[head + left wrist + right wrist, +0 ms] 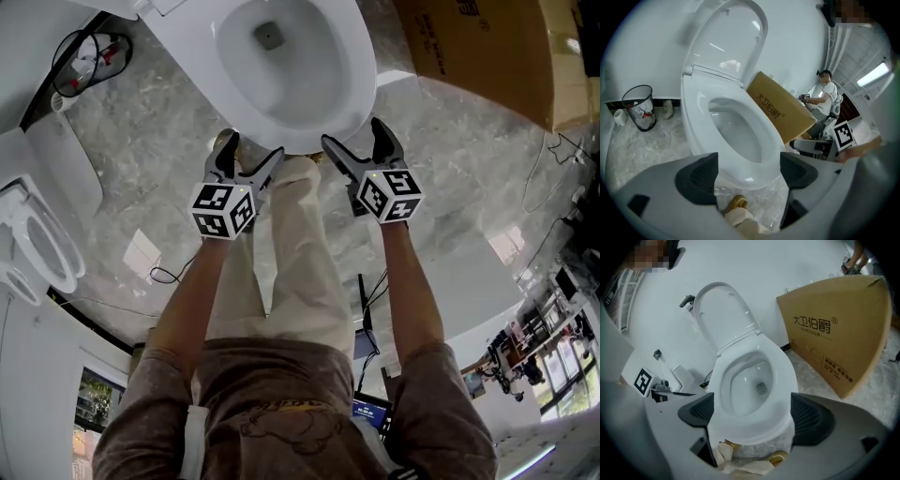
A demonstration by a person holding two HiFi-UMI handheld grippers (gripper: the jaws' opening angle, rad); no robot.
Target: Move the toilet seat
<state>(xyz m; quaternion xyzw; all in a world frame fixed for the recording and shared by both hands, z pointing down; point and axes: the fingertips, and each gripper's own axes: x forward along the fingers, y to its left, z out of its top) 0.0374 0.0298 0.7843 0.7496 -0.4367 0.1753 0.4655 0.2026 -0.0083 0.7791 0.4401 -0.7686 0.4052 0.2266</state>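
Observation:
The white toilet seat (352,70) lies flat on the bowl, and its lid (726,42) stands upright against the wall. In the head view both grippers hover just before the bowl's front rim. My left gripper (251,150) is at the front left and my right gripper (354,137) at the front right. The left gripper (749,174) is open; the seat (764,126) shows between its dark pads (698,178), which do not touch it. The right gripper (753,414) is open too, with the seat's front (785,376) framed by its jaws and nothing gripped.
A large cardboard box (478,47) leans against the wall to the right of the toilet. A wire waste bin (640,105) stands to its left. Another toilet seat (37,244) lies at far left. Cables (562,159) trail on the marble floor. A person (825,93) sits farther off.

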